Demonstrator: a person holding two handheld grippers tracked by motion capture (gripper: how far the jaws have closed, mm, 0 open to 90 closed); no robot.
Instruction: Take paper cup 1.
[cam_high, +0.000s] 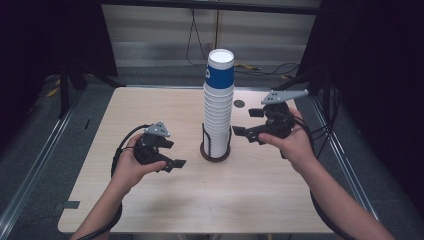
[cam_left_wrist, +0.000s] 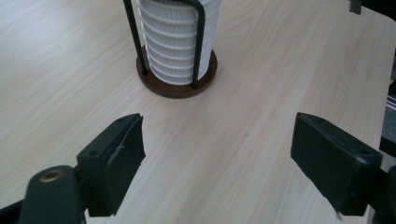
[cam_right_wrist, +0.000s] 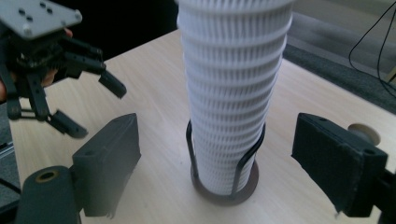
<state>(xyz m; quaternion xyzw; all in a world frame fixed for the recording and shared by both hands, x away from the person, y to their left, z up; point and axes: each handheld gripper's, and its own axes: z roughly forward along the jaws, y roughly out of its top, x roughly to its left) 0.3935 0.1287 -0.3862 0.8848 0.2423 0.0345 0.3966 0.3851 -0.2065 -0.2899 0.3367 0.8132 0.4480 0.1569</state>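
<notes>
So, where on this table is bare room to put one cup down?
Bare wood lies along the near edge of the table and at the far left corner. It is crowded mid-table: the cup stack in its holder, left tool, right tool.

A pale wood worktop (cam_high: 150, 200) carries a round brown holder (cam_high: 215, 152) with black wire uprights at its centre; a small dark disc (cam_high: 239, 104) lies at one o'clock from it.

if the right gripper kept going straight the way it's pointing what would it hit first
Most likely the stack of white cups, which stands upright in the wire holder and lies centred ahead of the open, empty right gripper. Depth is hard to judge, but nothing appears to lie between them.
</notes>
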